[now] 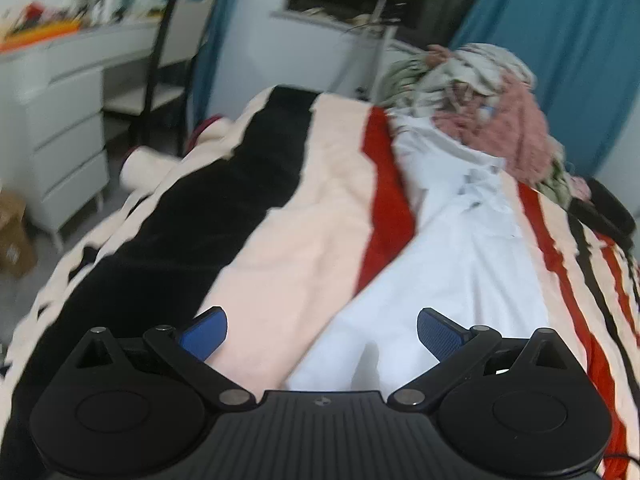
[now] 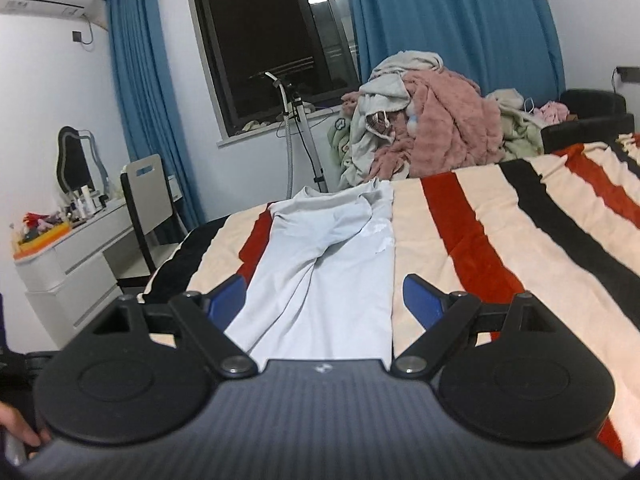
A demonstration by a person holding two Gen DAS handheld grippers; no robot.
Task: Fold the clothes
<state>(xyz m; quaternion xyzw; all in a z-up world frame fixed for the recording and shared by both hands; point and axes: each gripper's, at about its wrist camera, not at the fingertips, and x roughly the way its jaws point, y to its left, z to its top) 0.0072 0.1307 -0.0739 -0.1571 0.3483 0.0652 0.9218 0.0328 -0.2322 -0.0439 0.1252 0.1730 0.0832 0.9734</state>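
A white garment [image 1: 448, 256] lies stretched lengthwise on a striped blanket [image 1: 296, 240] on the bed. It also shows in the right wrist view [image 2: 328, 272], folded narrow, its far end near the blanket's edge. My left gripper [image 1: 322, 330] is open and empty, over the garment's near left edge. My right gripper [image 2: 322, 300] is open and empty, its blue fingers on either side of the garment's near end.
A heap of unfolded clothes [image 2: 432, 128] lies at the far end of the bed. A white dresser [image 2: 76, 264] and a chair [image 2: 146, 208] stand left of the bed. A garment steamer pole [image 2: 300, 136] stands by the window. Striped blanket [image 2: 520, 232] spreads to the right.
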